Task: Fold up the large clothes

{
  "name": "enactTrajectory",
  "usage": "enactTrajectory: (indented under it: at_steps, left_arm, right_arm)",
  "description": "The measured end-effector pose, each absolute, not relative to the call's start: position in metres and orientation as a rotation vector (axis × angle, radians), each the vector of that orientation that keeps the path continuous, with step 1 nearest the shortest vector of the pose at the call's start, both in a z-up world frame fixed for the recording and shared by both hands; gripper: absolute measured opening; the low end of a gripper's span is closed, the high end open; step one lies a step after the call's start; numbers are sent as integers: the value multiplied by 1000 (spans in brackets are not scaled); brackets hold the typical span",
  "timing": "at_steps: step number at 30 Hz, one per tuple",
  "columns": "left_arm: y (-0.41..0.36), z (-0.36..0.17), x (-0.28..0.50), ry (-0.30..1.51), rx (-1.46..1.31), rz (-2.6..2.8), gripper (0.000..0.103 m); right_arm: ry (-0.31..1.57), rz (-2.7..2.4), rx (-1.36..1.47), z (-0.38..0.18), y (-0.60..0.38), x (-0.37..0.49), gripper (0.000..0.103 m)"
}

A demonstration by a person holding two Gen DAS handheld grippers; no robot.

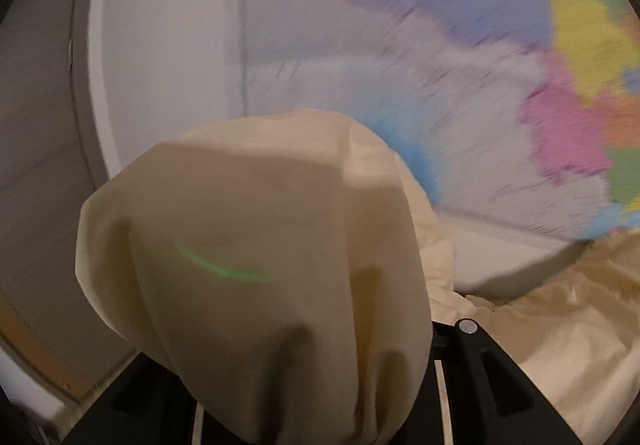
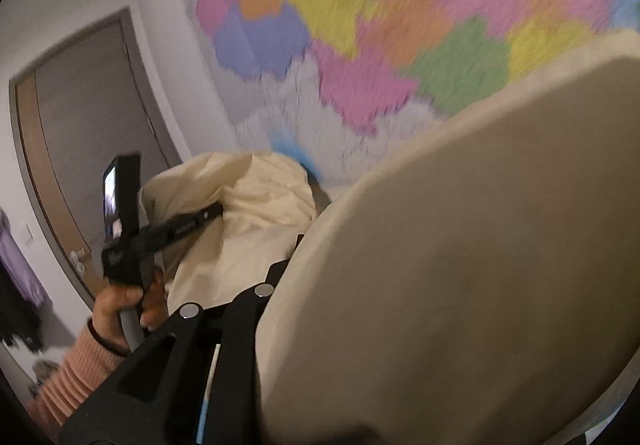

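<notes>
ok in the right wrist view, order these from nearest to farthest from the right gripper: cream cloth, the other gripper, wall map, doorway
1. cream cloth: draped over the right gripper's jaws, filling the lower right.
2. left gripper: held in a hand at left, cloth hanging from it.
3. wall map and doorway: both behind, map upper right, doorway left; too close to call.

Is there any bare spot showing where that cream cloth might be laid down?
Hardly. The cream cloth drapes over both grippers and fills the foreground. The only bare patch visible is a white strip between the cloth and the coloured map.
</notes>
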State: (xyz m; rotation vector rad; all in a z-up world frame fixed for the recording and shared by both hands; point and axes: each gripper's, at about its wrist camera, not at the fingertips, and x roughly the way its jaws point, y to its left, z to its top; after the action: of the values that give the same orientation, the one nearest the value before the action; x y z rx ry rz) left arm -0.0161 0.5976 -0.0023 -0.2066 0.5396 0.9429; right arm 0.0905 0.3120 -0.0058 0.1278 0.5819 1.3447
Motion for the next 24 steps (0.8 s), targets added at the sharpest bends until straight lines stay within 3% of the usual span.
enactTrajectory:
  at_steps: [5, 11, 13, 18, 21, 24]
  left_arm:
    - [632, -82, -27, 662, -318, 992, 24]
    - [641, -102, -48, 666, -421, 948, 33]
    - [645, -102, -47, 685, -440, 932, 40]
    - [650, -112, -38, 756, -404, 951, 55]
    - [650, -114, -42, 767, -400, 967, 58]
    - [645, -109, -49, 765, -400, 991, 58]
  right_arm:
    - [769, 1351, 52, -76, 320, 86, 19]
    - [950, 1382, 123, -84, 290, 102, 40]
    - [1010, 1398, 138, -84, 277, 105, 52]
    - [1042, 1436, 70, -75, 229, 97, 55]
    - [952, 1451, -54, -53, 203, 91, 56]
    - [825, 1466, -117, -29, 181, 88, 48]
